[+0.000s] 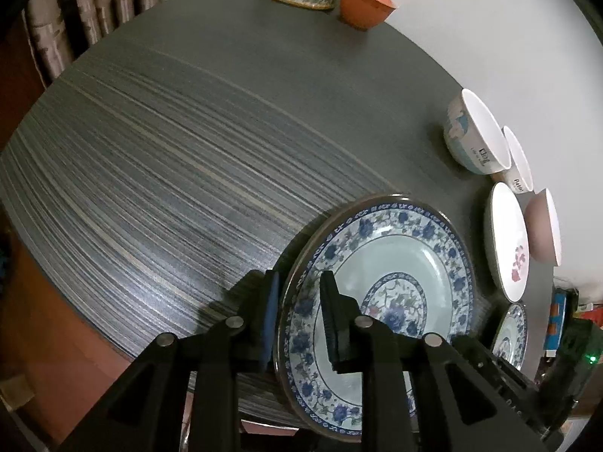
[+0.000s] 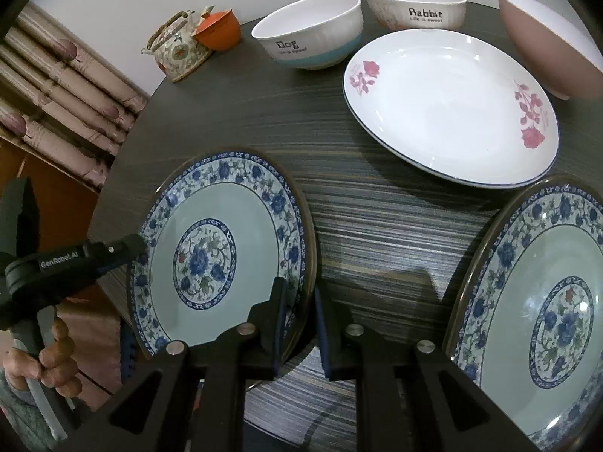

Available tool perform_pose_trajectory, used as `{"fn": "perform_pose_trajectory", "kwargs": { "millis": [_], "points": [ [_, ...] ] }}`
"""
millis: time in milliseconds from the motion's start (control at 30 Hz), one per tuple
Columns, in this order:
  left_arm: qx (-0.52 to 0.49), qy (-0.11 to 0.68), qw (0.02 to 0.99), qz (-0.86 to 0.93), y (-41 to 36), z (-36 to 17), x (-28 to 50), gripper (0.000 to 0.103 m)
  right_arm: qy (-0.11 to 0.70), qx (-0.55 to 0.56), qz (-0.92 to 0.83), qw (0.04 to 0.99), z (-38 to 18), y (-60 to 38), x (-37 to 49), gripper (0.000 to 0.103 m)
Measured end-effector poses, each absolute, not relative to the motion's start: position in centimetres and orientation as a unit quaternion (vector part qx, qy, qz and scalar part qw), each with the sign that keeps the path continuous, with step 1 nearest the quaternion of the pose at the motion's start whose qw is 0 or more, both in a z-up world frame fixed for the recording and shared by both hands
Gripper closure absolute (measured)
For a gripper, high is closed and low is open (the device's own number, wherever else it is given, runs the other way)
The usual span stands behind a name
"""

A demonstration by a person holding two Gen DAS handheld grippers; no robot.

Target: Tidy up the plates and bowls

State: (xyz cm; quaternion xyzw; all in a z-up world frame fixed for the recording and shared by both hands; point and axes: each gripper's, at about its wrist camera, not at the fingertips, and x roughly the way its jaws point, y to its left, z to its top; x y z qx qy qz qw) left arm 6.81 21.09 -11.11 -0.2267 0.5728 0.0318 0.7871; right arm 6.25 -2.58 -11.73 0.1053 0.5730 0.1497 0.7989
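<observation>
Left wrist view looks steeply down on a blue-and-white floral plate (image 1: 395, 263) lying flat near the close edge of the dark striped surface (image 1: 150, 150). The left gripper (image 1: 299, 277) straddles the plate's left rim, one finger outside on the surface side and the other over the well. Its jaws stand narrow, with a sliver of rim visible on either side of the pads, so I read it as loose rather than clamped.

From the right wrist view, the right gripper (image 2: 299, 286) straddles the opposite, right-hand rim of that same plate. Its jaws are also narrow and seem just clear of the rim, though the gap is slim. The plate therefore lies between the two grippers, seated on the surface.

A matching blue-and-white plate (image 2: 546, 320) lies to the right of the right gripper, apart from the first. Beyond the two sits a white plate with pink roses (image 2: 452, 105), and behind it stand the "Dog" bowl (image 2: 309, 34), the "Rabbit" bowl (image 2: 414, 3) and a pink bowl (image 2: 546, 45).

If the matching plates are to be stacked, the move probably turns on that sideways offset. The twin sits on the right hand's side, so that hand is nearer, while the left gripper would have to cross over the first plate. A round plate offers no long axis, so any stretch of rim serves.
</observation>
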Motion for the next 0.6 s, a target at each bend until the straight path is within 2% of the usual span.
{"fn": "perform_pose_trajectory", "kwargs": {
  "millis": [167, 600],
  "points": [
    [-0.207, 0.557, 0.804, 0.030, 20.3, -10.1, 6.8, 0.075, 0.560, 0.073, 0.140, 0.813, -10.8, -2.3, 5.9, 0.086],
    [-0.149, 0.509, 0.848, 0.014, 17.5, -7.6, 6.3, 0.071, 0.533, 0.024, 0.123, 0.837, -8.9, -4.1, 4.2, 0.086]
  ]
}}
